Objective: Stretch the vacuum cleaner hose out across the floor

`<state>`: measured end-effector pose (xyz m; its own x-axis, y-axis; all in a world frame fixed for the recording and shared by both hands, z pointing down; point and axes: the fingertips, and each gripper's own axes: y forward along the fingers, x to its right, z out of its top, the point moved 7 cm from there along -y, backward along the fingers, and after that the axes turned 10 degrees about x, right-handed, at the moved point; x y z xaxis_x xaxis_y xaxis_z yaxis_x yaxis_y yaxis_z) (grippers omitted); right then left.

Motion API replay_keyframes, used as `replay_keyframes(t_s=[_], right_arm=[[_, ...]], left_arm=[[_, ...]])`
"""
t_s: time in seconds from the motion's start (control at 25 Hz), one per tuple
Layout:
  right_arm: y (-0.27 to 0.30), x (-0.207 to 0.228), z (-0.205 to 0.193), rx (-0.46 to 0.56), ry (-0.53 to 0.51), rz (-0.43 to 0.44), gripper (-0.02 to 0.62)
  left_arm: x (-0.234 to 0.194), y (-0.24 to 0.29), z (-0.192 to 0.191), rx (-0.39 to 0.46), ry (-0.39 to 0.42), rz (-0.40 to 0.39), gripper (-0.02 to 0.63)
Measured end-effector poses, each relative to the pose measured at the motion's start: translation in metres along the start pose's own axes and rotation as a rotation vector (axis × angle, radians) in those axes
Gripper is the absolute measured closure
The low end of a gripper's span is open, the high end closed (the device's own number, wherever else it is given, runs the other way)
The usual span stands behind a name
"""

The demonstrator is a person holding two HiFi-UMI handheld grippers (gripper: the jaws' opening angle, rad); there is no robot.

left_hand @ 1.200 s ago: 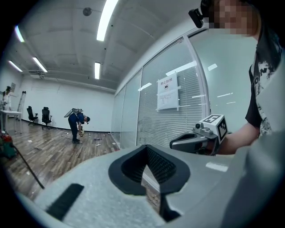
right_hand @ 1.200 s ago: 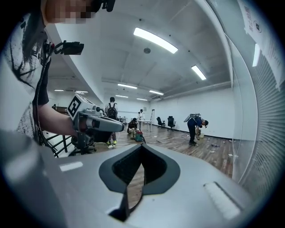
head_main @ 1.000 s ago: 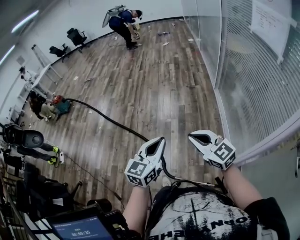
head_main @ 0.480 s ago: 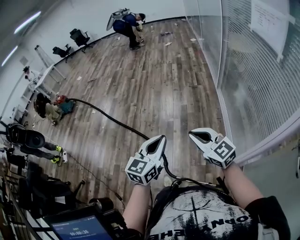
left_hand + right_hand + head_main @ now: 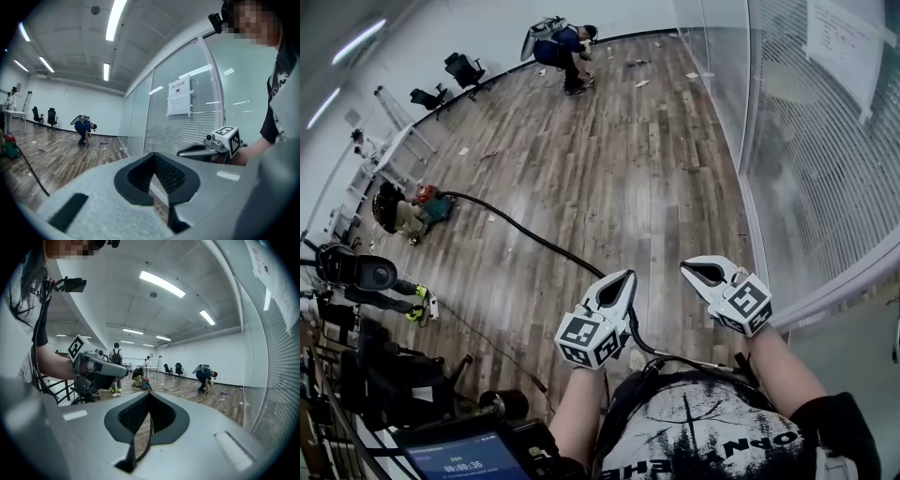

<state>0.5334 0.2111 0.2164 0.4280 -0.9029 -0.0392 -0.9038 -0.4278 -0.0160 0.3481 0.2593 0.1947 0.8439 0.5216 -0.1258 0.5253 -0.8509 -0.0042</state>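
Running across most of the head view is the wooden floor (image 5: 609,169), with a glass wall (image 5: 806,169) closing off the right of the frame. Over that floor the vacuum cleaner hose (image 5: 520,232) already lies as a long dark line. It runs from a red-and-teal machine (image 5: 431,208) at middle left, probably the vacuum cleaner itself, where a crouching person (image 5: 394,214) is, down to the lower centre. The line bends only gently and shows no loops or coils, so the stretching looks largely done. What may be left is drawing out the last slack at the near end, which cannot be judged because that end slips out of sight behind the left claw (image 5: 622,278). A thinner dark cord (image 5: 661,359) curls close to the wearer's body, and whether it belongs to the hose I cannot tell.

The left claw hangs above the hose's near end, jaws pressed together with nothing between them. From its own view the hose passes at lower left (image 5: 28,173), well apart from it. The right claw (image 5: 686,270) sits right of centre, farther from the hose, its jaws likewise closed on nothing. Neither claw grips or touches the hose
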Motion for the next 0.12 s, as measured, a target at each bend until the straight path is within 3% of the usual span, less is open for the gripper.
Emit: replay_keyframes(t_s=[0.12], right_arm=[[-0.0001,0.0032,0.0032,0.006,-0.001,0.004,0.589]], left_arm=[[0.0024,0.0061,-0.0008,0.001,-0.002,0.003,0.606]])
